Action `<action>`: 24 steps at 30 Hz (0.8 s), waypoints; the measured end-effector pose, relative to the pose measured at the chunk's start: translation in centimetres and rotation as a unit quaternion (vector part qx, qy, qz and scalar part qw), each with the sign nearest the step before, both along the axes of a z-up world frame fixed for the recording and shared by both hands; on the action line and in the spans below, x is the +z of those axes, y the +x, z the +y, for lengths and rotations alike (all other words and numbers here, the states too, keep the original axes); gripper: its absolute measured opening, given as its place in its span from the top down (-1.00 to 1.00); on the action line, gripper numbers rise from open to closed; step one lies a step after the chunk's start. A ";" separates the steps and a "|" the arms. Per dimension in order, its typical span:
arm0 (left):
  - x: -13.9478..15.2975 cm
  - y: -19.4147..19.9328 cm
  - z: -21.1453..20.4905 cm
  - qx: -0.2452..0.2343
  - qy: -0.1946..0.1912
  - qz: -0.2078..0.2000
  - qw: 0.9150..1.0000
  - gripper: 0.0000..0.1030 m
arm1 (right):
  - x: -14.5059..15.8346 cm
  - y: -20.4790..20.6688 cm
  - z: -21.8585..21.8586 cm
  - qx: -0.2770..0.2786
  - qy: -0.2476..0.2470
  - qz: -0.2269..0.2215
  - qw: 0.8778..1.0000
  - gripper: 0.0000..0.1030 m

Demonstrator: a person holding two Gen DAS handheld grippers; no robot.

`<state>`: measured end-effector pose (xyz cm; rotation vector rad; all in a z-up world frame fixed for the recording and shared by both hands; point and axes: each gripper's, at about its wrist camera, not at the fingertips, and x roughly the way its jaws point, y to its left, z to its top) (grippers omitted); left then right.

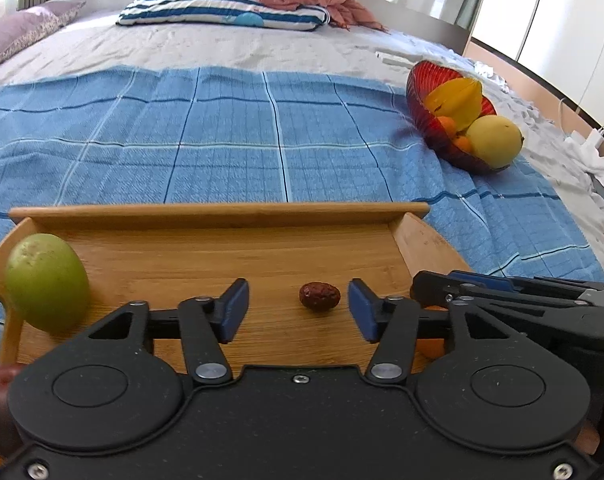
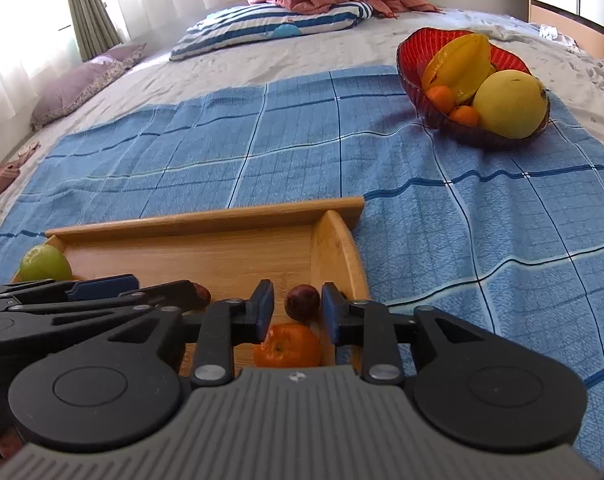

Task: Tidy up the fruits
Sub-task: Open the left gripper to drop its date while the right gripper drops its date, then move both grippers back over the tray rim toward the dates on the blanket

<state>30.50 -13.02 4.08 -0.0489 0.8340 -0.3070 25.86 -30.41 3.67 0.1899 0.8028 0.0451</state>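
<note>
A bamboo tray (image 1: 230,248) with raised plank walls and a cut-out handle sits on a blue checked woven cloth (image 1: 222,132) spread over the bed (image 1: 222,48); everything below is placed against this tray.

On its smooth, grained floor, at the left end by the handle, rests a round, matte green fruit (image 1: 46,282) with a speckled top. Near the middle lies a small, wrinkled, dark red jujube (image 1: 319,296). At the right end, against the side wall, lie a dimpled orange tangerine (image 2: 288,346) and, just beyond it, a small dull purple-brown round fruit (image 2: 302,302).

Well beyond the tray's far right corner, at the edge of the cloth, stands a ribbed red glass bowl (image 2: 416,46), holding a ridged yellow starfruit (image 2: 458,64), a large smooth pale-yellow mango-like fruit (image 2: 510,104) and two small tangerines (image 2: 442,98).

The left claw (image 1: 298,306) hovers low over the tray floor, its blue-padded fingers spread wide, the jujube lying between the tips nearer the right pad, touching neither. It holds nothing.

The right claw (image 2: 296,312) is over the tray's right end, fingers moderately parted, framing the purple-brown fruit, with the tangerine nearer the camera below the gap; contact cannot be told.

Both claws point level toward the tray's far wall, side by side.
</note>
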 end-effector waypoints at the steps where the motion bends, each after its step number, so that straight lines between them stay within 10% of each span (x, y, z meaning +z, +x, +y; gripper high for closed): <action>1: 0.2 -0.2 0.1 0.000 0.001 -0.003 1.000 -0.16 | 0.1 -0.1 -0.2 -0.001 0.004 -0.002 1.000 -0.01; 8: 1.2 -2.5 1.1 0.007 0.005 -0.036 0.999 -0.58 | 1.0 -1.9 -0.6 -0.001 0.011 -0.024 1.000 -0.14; 24: 3.1 -10.3 3.9 0.016 0.019 -0.112 0.993 -0.88 | 2.5 -8.7 0.6 0.018 0.004 -0.112 0.993 -0.50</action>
